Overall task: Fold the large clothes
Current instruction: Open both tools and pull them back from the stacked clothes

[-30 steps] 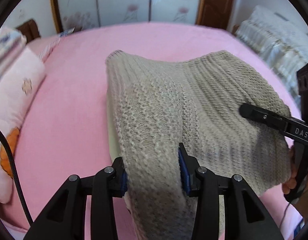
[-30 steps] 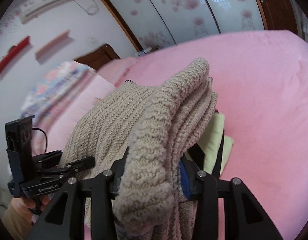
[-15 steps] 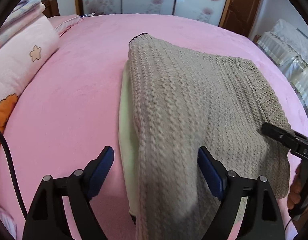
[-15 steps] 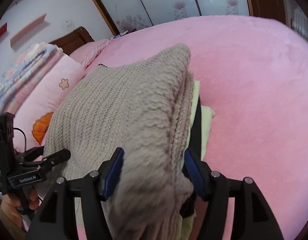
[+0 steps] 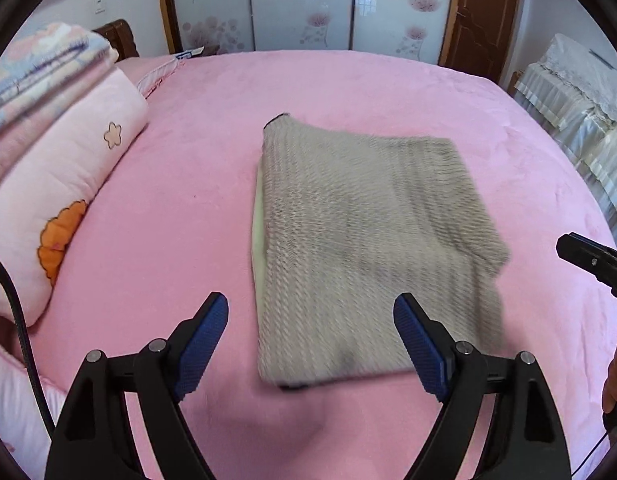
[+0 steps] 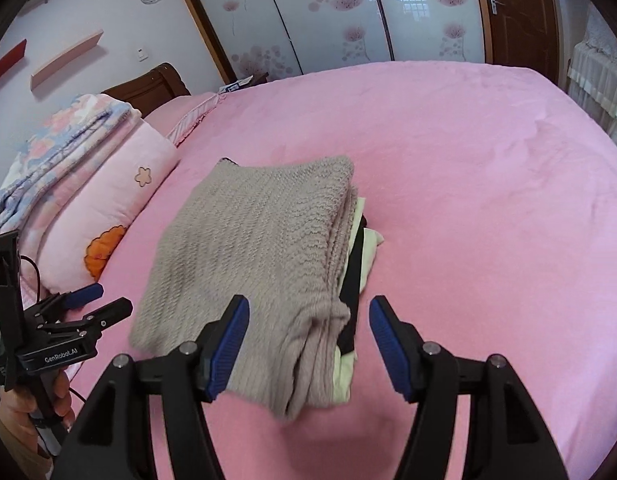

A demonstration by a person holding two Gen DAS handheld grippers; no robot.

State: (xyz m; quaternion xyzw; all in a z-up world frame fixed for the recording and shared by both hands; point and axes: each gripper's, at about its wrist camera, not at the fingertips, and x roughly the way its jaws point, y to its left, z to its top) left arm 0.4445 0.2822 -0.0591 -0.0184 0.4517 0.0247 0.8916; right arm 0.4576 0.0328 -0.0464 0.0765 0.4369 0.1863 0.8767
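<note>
Pillow of pale pink fabric with a flower and an orange patch (image 5: pixel 64 184) lies far to the left of the left tool (image 5: pixel 310 334), with a folded floral quilt in pink and blue (image 5: pixel 40 72) stacked on it. The left tool itself hangs with its blue-padded fingers (image 5: pixel 204 332) spread wide and holding nothing, above the pink plush bed cover (image 5: pixel 180 208). Straight ahead of it, between and beyond its fingers, the folded beige knitted sweater (image 5: pixel 364 240) lies flat on the bed, blurred in this view, on top of a pale yellow-green garment (image 5: pixel 257 232) whose edge shows along the sweater's left side.

In the right wrist view the right tool (image 6: pixel 304 342) is likewise wide apart and grips nothing; the sweater's near corner (image 6: pixel 308 368) lies just ahead, between its fingers. A black strip of cloth (image 6: pixel 354 280) and the yellow-green garment peek out from under the sweater's right edge. The left tool appears at the far left of that view, clear of the sweater.
</note>
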